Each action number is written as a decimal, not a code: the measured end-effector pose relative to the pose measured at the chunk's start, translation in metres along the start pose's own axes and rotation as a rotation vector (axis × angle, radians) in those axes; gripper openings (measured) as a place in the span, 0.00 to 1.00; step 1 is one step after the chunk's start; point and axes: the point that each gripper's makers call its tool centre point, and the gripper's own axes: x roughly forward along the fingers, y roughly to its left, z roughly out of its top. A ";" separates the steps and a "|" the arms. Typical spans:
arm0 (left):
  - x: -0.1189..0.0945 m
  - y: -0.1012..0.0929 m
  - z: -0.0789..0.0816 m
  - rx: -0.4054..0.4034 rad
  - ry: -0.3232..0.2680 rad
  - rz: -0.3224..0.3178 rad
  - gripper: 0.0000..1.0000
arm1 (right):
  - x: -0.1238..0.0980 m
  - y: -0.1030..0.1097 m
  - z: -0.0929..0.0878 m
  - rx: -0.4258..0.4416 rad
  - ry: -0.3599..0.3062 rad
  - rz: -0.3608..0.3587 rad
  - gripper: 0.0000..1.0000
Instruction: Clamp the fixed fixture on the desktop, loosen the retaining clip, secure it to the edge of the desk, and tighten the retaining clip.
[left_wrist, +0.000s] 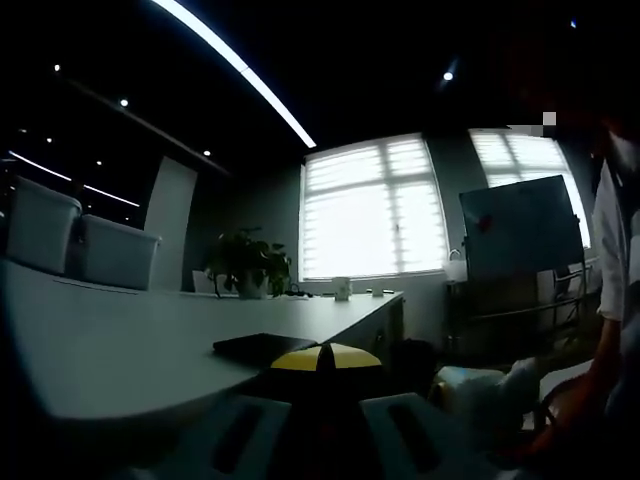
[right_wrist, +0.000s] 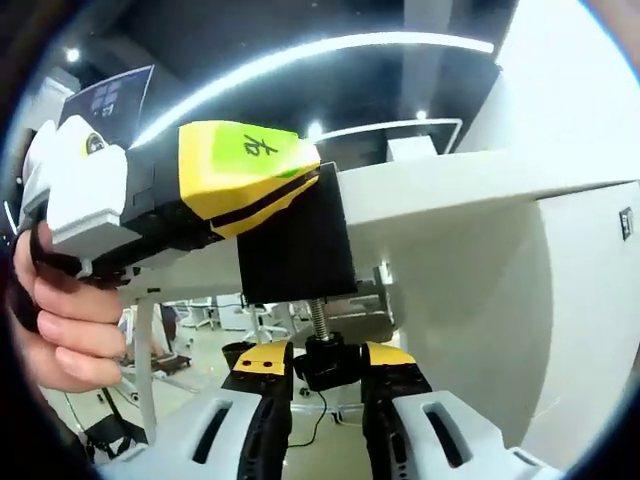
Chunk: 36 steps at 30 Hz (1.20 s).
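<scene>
Fixture: black clamp block sits over the edge of the white worktop, seen from below in the right gripper view. In the left gripper view its flat black top lies on the worktop surface, just past the jaw tips.
Screw: threaded rod hangs straight down from the block, ending in a black knob.
Right claw: right claw, yellow-tipped with white bodies, closed on the knob from both sides, under the worktop edge.
Left claw: left claw in its own view, yellow tips together at the fixture; from the right gripper view the same tool comes in from the left, yellow tip marked in dark ink, pressed on the top of the block. Clamped on the fixture.
Hand: a person's hand wraps the left tool's handle.
Worktop: long, white, pale panel side below the edge.
Room: dim, ceiling light strips, bright blinded windows.
Around: potted plant and a cup at the far end of the worktop, white chair backs on the left, dark board on a stand to the right, a person in white at the right margin.
Below: floor with chair bases and cables, blurred.
</scene>
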 end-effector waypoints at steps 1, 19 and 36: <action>0.000 0.000 0.000 -0.002 -0.001 0.000 0.01 | 0.000 0.001 0.000 0.000 -0.003 0.021 0.25; -0.004 0.001 -0.001 -0.004 0.014 -0.005 0.01 | -0.002 0.013 -0.003 0.032 0.062 0.460 0.24; -0.004 0.000 -0.002 0.003 0.025 -0.005 0.01 | -0.021 0.003 -0.008 -0.033 0.035 0.251 0.41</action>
